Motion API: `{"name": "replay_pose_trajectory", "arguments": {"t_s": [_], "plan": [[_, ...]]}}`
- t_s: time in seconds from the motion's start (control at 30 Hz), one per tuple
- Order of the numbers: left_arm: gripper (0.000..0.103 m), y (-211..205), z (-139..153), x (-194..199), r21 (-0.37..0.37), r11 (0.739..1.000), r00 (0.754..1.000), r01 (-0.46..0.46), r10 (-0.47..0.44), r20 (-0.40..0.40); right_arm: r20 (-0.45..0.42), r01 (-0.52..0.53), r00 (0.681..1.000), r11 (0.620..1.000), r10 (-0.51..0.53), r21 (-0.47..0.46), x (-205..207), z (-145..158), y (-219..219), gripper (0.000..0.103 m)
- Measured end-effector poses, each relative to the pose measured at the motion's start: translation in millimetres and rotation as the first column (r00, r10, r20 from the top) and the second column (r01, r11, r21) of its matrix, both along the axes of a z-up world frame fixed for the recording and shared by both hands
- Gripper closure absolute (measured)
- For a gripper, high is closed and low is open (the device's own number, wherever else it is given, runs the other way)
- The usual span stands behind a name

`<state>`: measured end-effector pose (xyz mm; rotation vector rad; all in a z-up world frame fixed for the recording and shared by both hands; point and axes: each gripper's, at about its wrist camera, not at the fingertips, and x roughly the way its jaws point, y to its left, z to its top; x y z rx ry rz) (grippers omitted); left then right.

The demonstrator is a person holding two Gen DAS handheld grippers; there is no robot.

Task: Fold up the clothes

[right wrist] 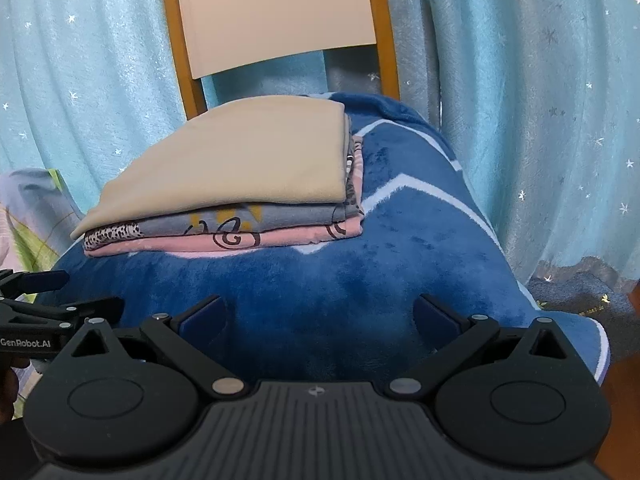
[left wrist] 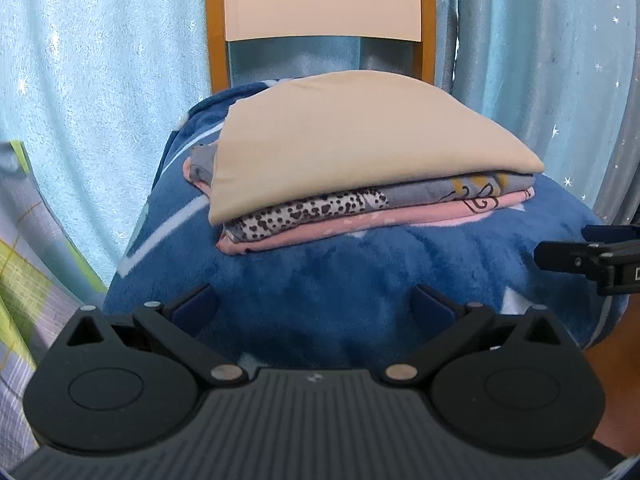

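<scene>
Toward the back edge of a blue fleece blanket (left wrist: 340, 280) draped over a chair (left wrist: 426, 20), a folded stack is sitting: a beige garment (left wrist: 360, 148) lying on grey (right wrist: 288, 216) and pink (right wrist: 280, 240) pieces. Both the left gripper (left wrist: 314, 304) and the right gripper (right wrist: 320, 314) are hovering near the front edge, fingers spread and holding nothing. Judging by the soft, rounded blanket, any nudge risks sliding the beige layer off or undoing the folds.

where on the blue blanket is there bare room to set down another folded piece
Bare plush blue blanket lies in front of the folded clothes stack topped by beige fabric, and right of it toward the starred curtain. The back by the wooden chair backrest is crowded.
</scene>
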<state>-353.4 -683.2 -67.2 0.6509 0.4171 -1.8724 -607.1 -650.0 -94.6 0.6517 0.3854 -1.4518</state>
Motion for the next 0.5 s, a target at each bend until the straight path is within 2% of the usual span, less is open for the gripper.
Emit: {"name": "replay_pose_trajectory", "arguments": {"t_s": [0.5], "plan": [[0.000, -5.9, -2.2, -2.7, 0.023, 1.000, 1.000, -0.002, 0.002, 0.017, -0.039, 0.037, 0.999, 0.999, -0.036, 0.037, 10.0, 0.3, -12.2, 0.000]]}}
